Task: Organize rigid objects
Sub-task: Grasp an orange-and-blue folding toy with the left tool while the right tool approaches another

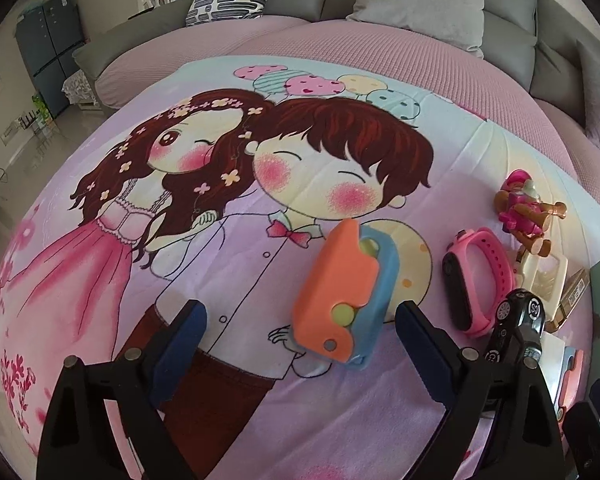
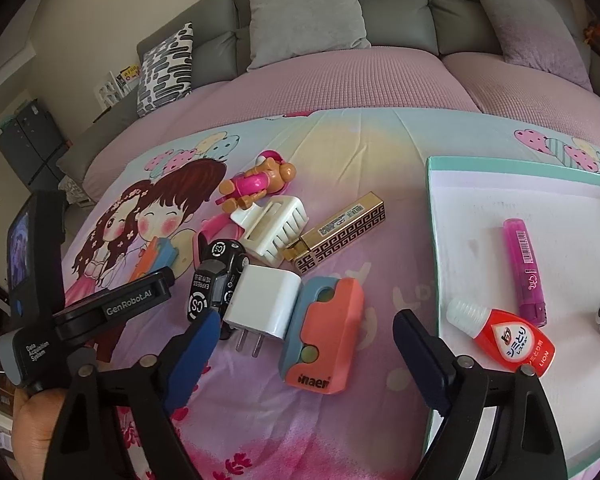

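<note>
My left gripper (image 1: 300, 336) is open and empty, just short of an orange-and-blue toy (image 1: 346, 290) lying on the cartoon blanket (image 1: 180, 240). To its right lie a pink watch (image 1: 480, 280), a pink figure (image 1: 528, 208) and a black toy car (image 1: 516, 320). My right gripper (image 2: 306, 344) is open and empty, with a second orange-and-blue toy (image 2: 324, 336) between its fingers and a white charger (image 2: 264, 304) beside it. The white tray (image 2: 580, 280) at the right holds a pink lighter (image 2: 524, 268) and a red bottle (image 2: 508, 336).
In the right wrist view a cream hair claw (image 2: 274, 228), a gold box (image 2: 340, 232), the toy car (image 2: 216, 280) and the figure (image 2: 256, 184) lie in a cluster. The left hand-held unit (image 2: 40, 280) is at the left. Grey sofa cushions (image 2: 308, 12) stand behind.
</note>
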Tool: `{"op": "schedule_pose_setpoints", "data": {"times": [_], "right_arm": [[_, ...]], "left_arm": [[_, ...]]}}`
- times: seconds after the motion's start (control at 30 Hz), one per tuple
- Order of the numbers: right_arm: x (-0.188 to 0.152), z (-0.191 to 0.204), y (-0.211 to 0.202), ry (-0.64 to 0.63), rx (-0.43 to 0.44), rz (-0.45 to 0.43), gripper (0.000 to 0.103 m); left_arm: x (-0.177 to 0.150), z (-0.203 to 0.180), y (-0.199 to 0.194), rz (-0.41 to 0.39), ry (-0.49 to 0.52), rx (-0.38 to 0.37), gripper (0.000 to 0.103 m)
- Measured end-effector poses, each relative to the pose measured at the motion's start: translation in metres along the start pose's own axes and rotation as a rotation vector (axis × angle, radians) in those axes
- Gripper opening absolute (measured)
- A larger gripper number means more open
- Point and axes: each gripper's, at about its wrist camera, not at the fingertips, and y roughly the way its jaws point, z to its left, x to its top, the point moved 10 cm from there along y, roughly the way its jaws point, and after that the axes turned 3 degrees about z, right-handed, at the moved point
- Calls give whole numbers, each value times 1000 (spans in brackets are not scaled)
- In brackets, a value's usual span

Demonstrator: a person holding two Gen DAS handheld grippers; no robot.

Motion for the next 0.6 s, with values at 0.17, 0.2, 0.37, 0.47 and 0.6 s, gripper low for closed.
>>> {"op": "schedule_pose_setpoints", "data": {"times": [0.17, 0.2, 0.37, 0.47, 0.6], "right_arm": [[-1, 0, 0, -2, -2, 5, 82], [-1, -1, 0, -2, -2, 7, 82], [-4, -1, 2, -3, -1, 26, 70], [-7, -1, 6, -9, -12, 42, 63], [-13, -6, 11, -11, -42, 78, 54]], "left_arm": [[1, -8, 0, -8, 25, -13, 63], [0, -10, -3, -9, 30, -20, 61], [-2, -19, -7, 0, 73, -31, 47], [-8, -21, -10, 18, 82, -37, 47], [-17, -20, -14, 38, 98, -35, 47]]}}
